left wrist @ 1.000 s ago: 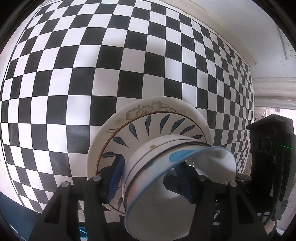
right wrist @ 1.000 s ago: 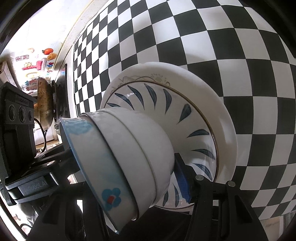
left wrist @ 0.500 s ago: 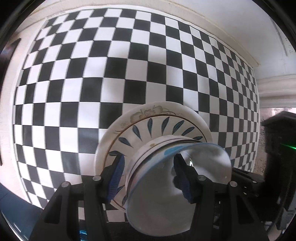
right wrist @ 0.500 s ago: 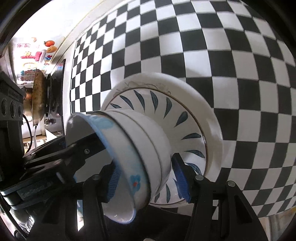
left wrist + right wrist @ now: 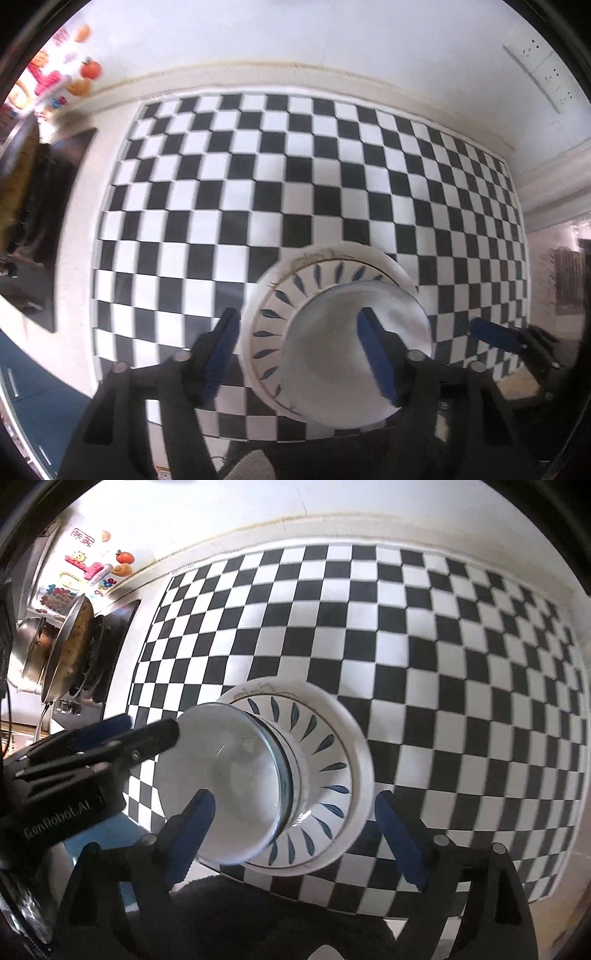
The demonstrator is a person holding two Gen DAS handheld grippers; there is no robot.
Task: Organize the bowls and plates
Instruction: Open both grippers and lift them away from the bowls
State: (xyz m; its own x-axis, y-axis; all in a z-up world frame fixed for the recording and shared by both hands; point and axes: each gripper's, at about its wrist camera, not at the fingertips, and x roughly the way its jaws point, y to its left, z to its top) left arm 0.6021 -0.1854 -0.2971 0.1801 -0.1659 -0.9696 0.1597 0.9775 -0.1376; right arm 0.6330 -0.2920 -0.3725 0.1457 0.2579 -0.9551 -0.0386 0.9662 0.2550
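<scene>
A stack of white bowls (image 5: 325, 350), the top one blue-rimmed, stands on a blue-leaf plate (image 5: 273, 321). That plate lies on a larger white plate (image 5: 391, 266) on the checkered mat (image 5: 221, 184). My left gripper (image 5: 299, 354) hovers above the stack; its jaws are opening and its pads are off the bowls. In the right wrist view the bowls (image 5: 229, 775), leaf plate (image 5: 325, 760) and white plate (image 5: 354, 738) lie below my right gripper (image 5: 297, 834), whose jaws are also opening and touch nothing. The left gripper's fingers (image 5: 110, 731) show at that view's left.
A hob with a metal pan (image 5: 70, 646) stands left of the mat (image 5: 406, 627). Fruit stickers (image 5: 88, 568) and a socket panel (image 5: 535, 62) are on the white wall behind. A blue cabinet front (image 5: 29, 387) runs below the counter edge.
Both grippers have let go of the bowl stack, opened wide and risen. The stack, held tilted before, now rests level on the plates.
</scene>
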